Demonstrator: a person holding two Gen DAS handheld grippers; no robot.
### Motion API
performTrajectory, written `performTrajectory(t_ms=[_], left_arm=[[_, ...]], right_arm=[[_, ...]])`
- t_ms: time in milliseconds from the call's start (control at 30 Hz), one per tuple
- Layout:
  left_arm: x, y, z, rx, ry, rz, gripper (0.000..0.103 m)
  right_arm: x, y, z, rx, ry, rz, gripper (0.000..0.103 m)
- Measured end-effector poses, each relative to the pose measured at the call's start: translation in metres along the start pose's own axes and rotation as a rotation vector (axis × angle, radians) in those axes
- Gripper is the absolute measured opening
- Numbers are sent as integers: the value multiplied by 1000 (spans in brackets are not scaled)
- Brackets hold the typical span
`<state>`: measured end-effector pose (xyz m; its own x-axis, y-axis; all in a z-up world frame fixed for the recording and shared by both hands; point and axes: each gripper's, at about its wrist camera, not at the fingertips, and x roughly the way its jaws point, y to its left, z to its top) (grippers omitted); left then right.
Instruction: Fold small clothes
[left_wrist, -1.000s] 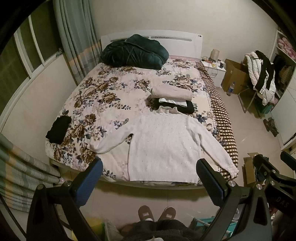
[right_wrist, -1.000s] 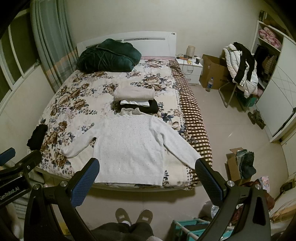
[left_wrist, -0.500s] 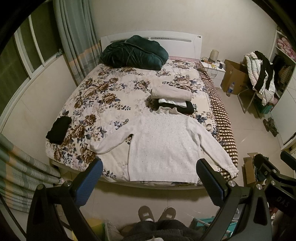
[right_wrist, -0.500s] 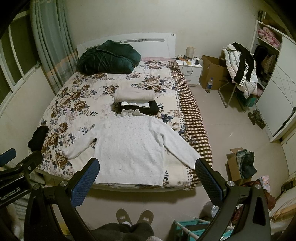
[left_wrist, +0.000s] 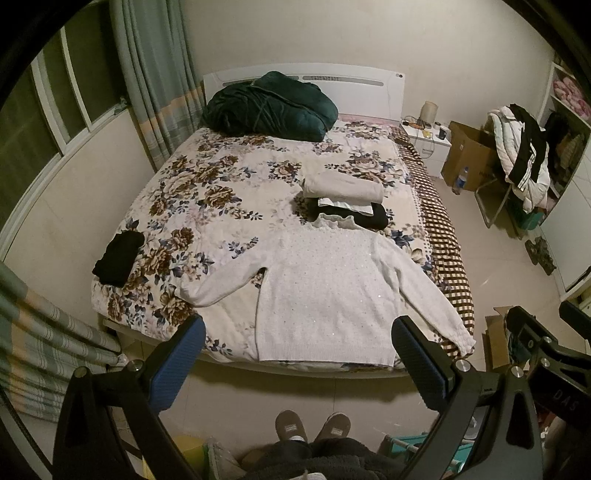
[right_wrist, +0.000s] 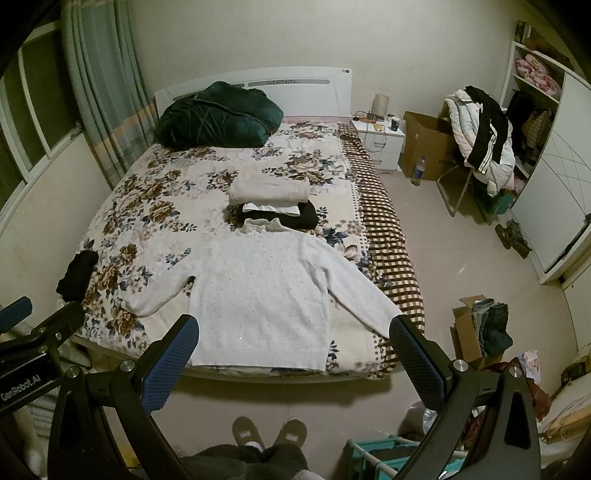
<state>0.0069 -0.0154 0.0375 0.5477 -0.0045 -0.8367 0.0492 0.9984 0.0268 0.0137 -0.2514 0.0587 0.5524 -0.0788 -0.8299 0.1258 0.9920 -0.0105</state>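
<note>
A white knit sweater lies flat, front up, at the near end of the floral bed, sleeves spread, hem at the bed's edge; it also shows in the right wrist view. Beyond its collar is a stack of folded clothes, cream on black, seen in the right wrist view too. A small black garment lies at the bed's left edge. My left gripper is open and empty, held back from the bed above the floor. My right gripper is open and empty likewise.
A dark green quilt lies by the headboard. A nightstand, cardboard box and a chair piled with jackets stand right of the bed. A box of clothes sits on the floor. My slippered feet face the bed.
Both views have shifted very slightly. The sweater and stack have not moved, and both grippers stay open.
</note>
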Motion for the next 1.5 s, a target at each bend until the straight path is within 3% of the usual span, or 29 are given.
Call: performTrajectory(t_ms=[367,533,700,967,1200,1333,1433,1500], left_arm=[[3,-2,6,-15,-11,6,103],[46,-16,19,-45,-13,39,103],[118,-41,22,-45,10,64,103],[269,-102,12,109,150,97,103],[410,-151,-1,235,264,72,103],[493,-167,-10,260,319,45,103],[546,-176,-20,290,343,66,103],[581,-180,-27,297,364,73,103]], right_arm=[[1,10,28,11,23,25,103],[71,-33,19,96,78,45,103],[167,-88,4,298,187,86,103],[336,-217,-92,699,281,11,103],[469,-328,-192,1065,291,-45,103],[533,-360,-244,1272,217,-30,103],[583,-384,-287,1443,122,-46,103],[596,-384,-305,1543,72,-48,103]])
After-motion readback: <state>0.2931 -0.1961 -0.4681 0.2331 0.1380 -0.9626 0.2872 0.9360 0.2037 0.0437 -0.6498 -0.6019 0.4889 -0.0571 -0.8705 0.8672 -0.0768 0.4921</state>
